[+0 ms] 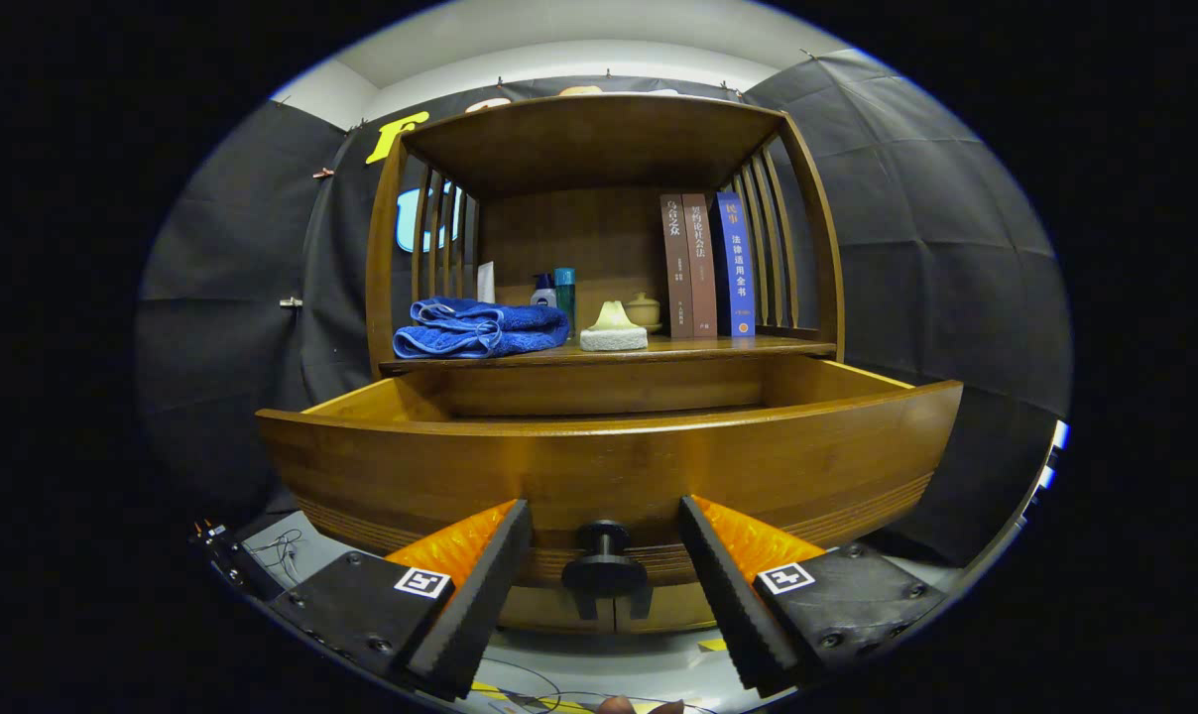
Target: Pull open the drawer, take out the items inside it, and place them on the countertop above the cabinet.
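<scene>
A wooden drawer [609,466] stood pulled out toward the camera, its curved front panel spanning the space just ahead of the fingers. A dark round knob [604,565] on that panel sat between the two fingers, with a gap on either side, so neither finger touched it. The gripper [605,555] had its fingers spread wide apart, holding nothing. The inside of the drawer was hidden behind its front panel, so its contents could not be told. Beyond the drawer, the countertop [718,347] of the cabinet carried a folded blue towel [480,329] beyond the left finger. A pale sponge-like block [614,338] with a cream object on top lay beyond the gap between the fingers. Behind these stood a small bottle [544,291], a teal container [565,288] and a small lidded jar [644,309]. Three upright books [703,266] stood beyond the right finger, beside the shelf unit's slatted side [773,248].
</scene>
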Tool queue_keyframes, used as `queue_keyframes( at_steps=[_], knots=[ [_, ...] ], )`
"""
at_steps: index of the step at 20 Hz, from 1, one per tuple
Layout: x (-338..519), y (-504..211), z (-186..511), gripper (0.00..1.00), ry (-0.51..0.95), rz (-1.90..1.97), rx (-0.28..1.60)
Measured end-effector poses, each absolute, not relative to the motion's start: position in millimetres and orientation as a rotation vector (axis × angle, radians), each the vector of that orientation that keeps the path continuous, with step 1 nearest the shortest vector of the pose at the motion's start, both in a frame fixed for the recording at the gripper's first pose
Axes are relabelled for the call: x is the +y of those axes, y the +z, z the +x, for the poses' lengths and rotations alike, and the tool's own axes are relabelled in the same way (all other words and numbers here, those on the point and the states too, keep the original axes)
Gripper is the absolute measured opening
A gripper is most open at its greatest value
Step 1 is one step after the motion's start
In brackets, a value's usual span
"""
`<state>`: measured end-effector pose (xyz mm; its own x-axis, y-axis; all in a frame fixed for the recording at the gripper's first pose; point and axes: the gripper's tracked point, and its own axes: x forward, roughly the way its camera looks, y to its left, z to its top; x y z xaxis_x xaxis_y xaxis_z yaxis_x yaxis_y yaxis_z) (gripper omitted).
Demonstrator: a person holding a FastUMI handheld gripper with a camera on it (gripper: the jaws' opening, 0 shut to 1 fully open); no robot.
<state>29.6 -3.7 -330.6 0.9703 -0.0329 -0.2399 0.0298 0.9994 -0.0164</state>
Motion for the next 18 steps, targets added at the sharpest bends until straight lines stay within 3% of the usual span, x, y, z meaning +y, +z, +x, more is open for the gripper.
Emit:
queue_keyframes(
  at_steps=[6, 18],
  knots=[
    [-0.6, -328.9, 38.2, 0.97, -0.046, 0.002, 0.263],
    [-1.6, -334.5, 120.2, 0.98, -0.039, -0.057, 0.241]
  ],
)
